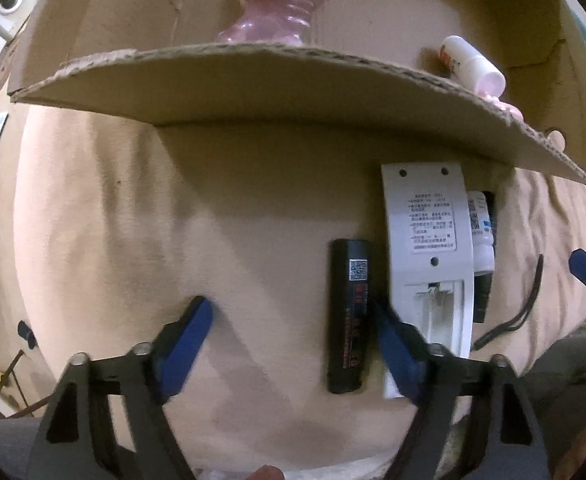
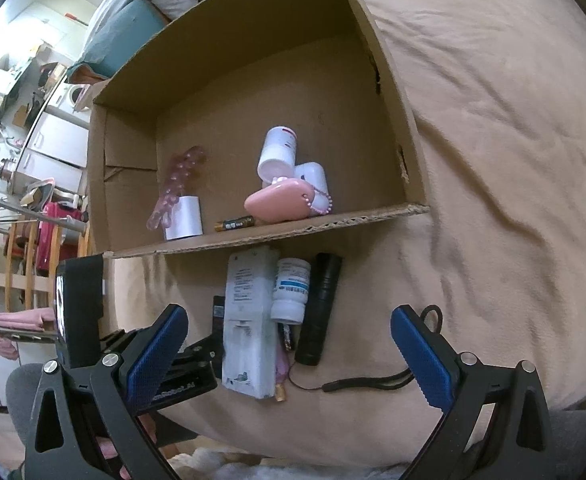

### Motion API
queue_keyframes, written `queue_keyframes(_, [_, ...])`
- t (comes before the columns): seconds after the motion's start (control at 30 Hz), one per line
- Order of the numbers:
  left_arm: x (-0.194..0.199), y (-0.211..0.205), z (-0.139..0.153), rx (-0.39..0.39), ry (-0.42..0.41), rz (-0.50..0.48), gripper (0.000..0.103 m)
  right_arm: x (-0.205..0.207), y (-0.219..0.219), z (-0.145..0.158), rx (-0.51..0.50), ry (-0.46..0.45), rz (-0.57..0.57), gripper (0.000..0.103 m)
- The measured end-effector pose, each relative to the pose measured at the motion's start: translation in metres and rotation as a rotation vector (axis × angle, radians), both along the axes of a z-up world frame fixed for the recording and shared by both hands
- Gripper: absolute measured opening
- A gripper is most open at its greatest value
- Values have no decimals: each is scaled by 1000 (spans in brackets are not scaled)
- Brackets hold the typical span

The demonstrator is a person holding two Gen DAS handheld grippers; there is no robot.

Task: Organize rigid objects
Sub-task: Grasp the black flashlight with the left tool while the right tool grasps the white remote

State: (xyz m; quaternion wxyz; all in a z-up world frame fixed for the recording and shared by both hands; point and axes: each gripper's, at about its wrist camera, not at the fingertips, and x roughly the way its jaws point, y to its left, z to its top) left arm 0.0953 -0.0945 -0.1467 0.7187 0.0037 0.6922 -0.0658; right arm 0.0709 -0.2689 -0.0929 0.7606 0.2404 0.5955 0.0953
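Beside the white charger lies the black battery, between the half-open jaws of the left gripper, untouched; closing off-centre could nudge the charger. The right gripper gapes empty, nearer than the charger

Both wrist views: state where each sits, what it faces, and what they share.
Left wrist: on the left tool, facing down at the black battery and white remote; its blue fingers show.
Right wrist: on the right tool, angled toward the cardboard box.
Shared: remote, battery, box, white bottle.
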Motion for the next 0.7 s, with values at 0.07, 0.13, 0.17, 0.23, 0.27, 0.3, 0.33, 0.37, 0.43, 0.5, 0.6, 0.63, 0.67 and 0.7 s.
queue_keyframes(0.07, [0,-2,3,10,-14,-8,37,0,-1,0,-3,1,-2,103])
queue_keyframes(0.13, [0,-1,7,7,-23,-11,16,1,-1,-1,-7,3,-3,103])
queue_keyframes(0.17, [0,1,8,1,-21,-5,16,1,-2,-2,-10,7,-5,103])
queue_keyframes(0.23, [-3,6,14,6,-24,4,16,1,-3,-4,-15,16,-2,103])
queue_keyframes(0.27, [-5,11,14,14,-26,10,16,1,-2,-6,-13,22,4,103])
queue_keyframes(0.3, [-6,16,15,26,-31,14,16,0,0,-7,-10,28,14,103])
queue_keyframes(0.33, [-9,17,16,31,-34,18,16,-1,3,-8,3,35,34,103])
queue_keyframes(0.37, [-10,22,17,31,-32,25,16,-1,8,-10,26,49,61,92])
queue_keyframes(0.43, [-12,30,18,29,-32,42,16,-2,23,-14,53,89,115,79])
queue_keyframes(0.5, [-12,36,17,31,-37,63,16,-3,42,-16,25,104,159,79])
queue_keyframes(0.6, [-11,40,21,36,-50,91,16,-2,69,-21,-60,126,188,79])
queue_keyframes(0.63, [-11,43,24,29,-52,100,16,-1,79,-24,-81,136,199,79])
queue_keyframes(0.67, [-10,46,25,24,-56,108,16,0,89,-26,-105,143,208,79])
queue_keyframes(0.7, [-8,49,28,27,-63,116,16,1,99,-27,-135,143,218,79])
